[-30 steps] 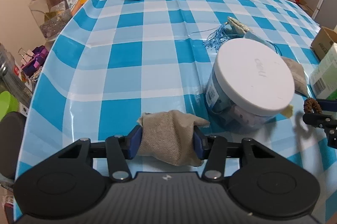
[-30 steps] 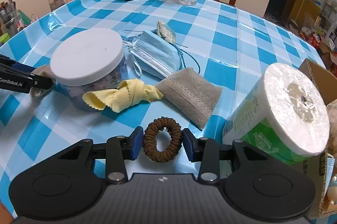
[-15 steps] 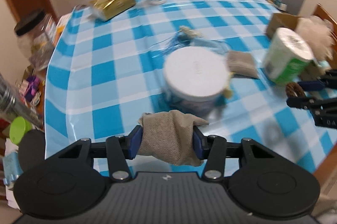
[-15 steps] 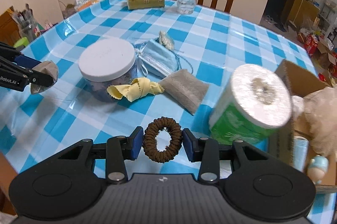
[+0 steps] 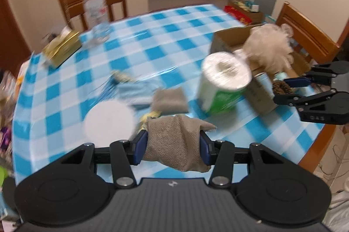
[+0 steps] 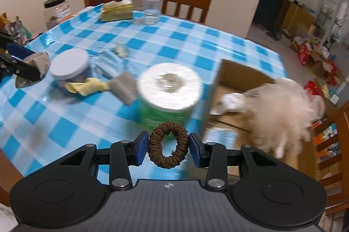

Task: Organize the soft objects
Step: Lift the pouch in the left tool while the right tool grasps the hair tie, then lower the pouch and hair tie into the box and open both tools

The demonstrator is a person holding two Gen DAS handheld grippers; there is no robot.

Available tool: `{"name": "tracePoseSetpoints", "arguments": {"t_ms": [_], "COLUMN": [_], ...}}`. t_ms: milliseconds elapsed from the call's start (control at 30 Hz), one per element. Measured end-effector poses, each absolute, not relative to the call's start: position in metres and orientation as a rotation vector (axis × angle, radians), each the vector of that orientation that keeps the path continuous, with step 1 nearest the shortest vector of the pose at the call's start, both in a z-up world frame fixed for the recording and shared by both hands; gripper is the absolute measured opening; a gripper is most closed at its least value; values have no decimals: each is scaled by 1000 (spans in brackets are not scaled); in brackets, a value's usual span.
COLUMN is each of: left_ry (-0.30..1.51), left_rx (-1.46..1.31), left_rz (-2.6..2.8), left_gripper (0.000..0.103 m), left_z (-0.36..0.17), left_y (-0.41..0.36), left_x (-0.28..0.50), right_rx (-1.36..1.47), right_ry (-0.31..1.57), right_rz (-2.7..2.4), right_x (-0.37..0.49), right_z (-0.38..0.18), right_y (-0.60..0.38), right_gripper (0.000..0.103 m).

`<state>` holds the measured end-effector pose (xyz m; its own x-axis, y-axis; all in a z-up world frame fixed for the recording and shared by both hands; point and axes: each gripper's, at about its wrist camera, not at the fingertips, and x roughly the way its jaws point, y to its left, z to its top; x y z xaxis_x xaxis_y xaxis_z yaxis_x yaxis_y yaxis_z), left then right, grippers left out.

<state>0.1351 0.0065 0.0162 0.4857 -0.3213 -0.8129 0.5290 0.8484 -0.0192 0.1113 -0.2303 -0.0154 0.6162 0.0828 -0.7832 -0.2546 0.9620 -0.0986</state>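
above checked cloth — left tool [image 5: 173, 147]: woven pouch [image 5: 175, 144] | right tool [image 6: 169, 150]: ribbed scrunchie [image 6: 168, 150]

Both tools look the same. The left gripper [image 5: 173, 147] has a wide black body with a ribbed centre, two round discs on top, silver screws at the joints and blue pads on black fingers. The right gripper [image 6: 168, 148] has a small pale logo in the middle.
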Motion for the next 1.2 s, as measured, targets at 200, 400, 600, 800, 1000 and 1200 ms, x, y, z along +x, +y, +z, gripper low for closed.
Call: {"name": "tracePoseSetpoints", "arguments": {"t_ms": [200,400,600,800,1000,1200], "left_ry": [883,843,835,821,789,770], "left_rx": [269,291,320,355,383,421], "left_rz": [-577,-594,-622,-679,-736,-746], "left_gripper": [48,48,48,48,48,48], "left_z": [27,35,36,38,39,29], "left_y": [-48,-92,-128,-168,-213,-256], "left_x": [137,143,151,160,182,214], "right_rx": [-221,-242,-201,-163,-105,-71], "right_ry": [852,813,814,823,813,812], "right_rz": [151,134,177,177,145,122], "right_x": [119,127,121,106,91,82], "right_z": [-12,-23,-33,-36,-34,-34], "right_y": [-281,-313,-328,-340,-357,-371], "right_gripper": [46,92,102,103,103,103]}}
